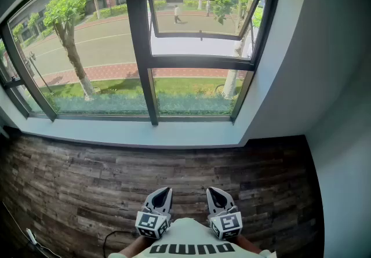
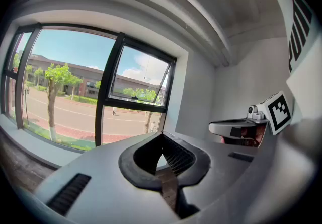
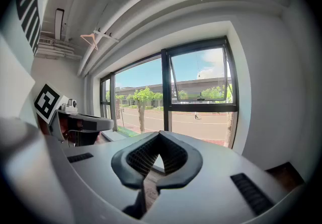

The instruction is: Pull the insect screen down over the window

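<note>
I'm holding left gripper [image 1: 160,196] lower centre-left, jaws together, empty. Window [image 1: 137,48] filling upper frame; insect screen not showing, probably rolled above. My right gripper [image 1: 219,196] lower centre-right, also closed, empty. Risk: arriving with jaws closed, missing screen's edge; one-sided tugging jamming it.
</note>
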A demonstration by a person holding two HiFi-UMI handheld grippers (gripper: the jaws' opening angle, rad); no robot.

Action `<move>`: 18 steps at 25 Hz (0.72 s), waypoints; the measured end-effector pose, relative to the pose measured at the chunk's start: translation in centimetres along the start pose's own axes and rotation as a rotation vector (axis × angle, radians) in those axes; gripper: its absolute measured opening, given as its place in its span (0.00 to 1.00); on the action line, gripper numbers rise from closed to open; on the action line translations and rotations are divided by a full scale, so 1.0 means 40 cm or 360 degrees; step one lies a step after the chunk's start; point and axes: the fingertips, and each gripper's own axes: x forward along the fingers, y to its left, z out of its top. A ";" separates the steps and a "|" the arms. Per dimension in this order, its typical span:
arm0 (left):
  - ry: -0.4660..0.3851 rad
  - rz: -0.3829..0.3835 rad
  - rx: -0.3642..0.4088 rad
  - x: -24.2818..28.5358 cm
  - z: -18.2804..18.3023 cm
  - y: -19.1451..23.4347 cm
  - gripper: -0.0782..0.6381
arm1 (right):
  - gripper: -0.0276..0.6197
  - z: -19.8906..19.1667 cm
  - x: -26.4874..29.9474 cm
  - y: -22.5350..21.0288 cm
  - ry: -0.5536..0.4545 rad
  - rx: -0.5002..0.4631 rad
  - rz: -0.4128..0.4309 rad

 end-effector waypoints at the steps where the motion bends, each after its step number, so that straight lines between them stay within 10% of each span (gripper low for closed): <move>1: -0.0001 -0.0002 0.0001 -0.001 0.000 -0.005 0.13 | 0.05 -0.004 -0.004 -0.001 0.0003 0.0002 0.0000; 18: 0.0015 0.0025 -0.0009 -0.021 -0.022 -0.007 0.13 | 0.05 -0.022 -0.015 -0.006 -0.0034 0.0044 -0.0012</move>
